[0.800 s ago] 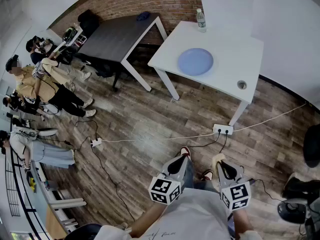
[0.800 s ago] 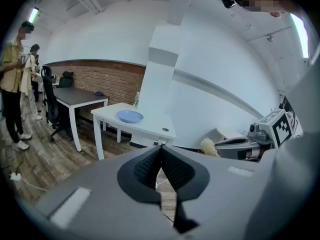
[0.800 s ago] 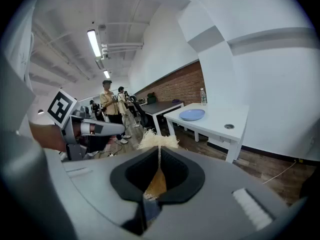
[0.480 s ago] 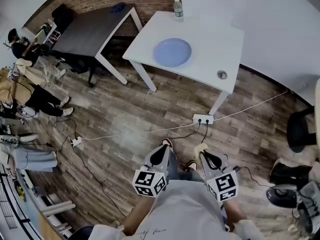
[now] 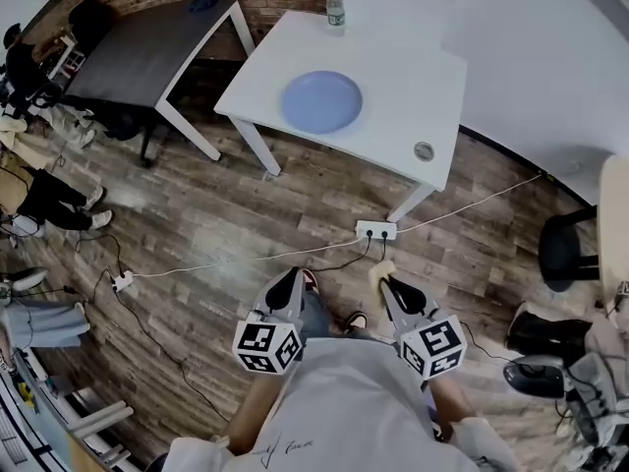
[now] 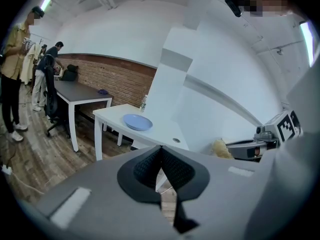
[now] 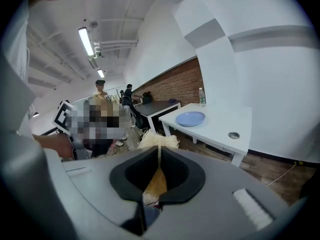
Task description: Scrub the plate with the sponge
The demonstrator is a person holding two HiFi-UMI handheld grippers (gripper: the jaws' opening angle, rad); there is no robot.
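A blue plate [image 5: 321, 101] lies on the white table [image 5: 423, 91] some way ahead of me; it also shows in the left gripper view [image 6: 137, 122] and the right gripper view [image 7: 190, 118]. Both grippers are held low in front of my body, far short of the table. My right gripper [image 5: 381, 275] is shut on a pale yellow fibrous sponge [image 7: 159, 140], whose frayed end sticks out past the tips. My left gripper [image 5: 287, 281] is shut with nothing between its jaws [image 6: 160, 150].
A water bottle [image 5: 335, 8] stands at the table's far edge, and a round cable hole [image 5: 424, 150] sits near its front corner. A power strip [image 5: 376, 230] with cables lies on the wooden floor before the table. A dark table [image 5: 147, 52] and people are at left, a chair [image 5: 565, 249] at right.
The white table and plate have slid left and grown larger in the head view as I come closer. Both grippers keep their pose and the sponge stays held.
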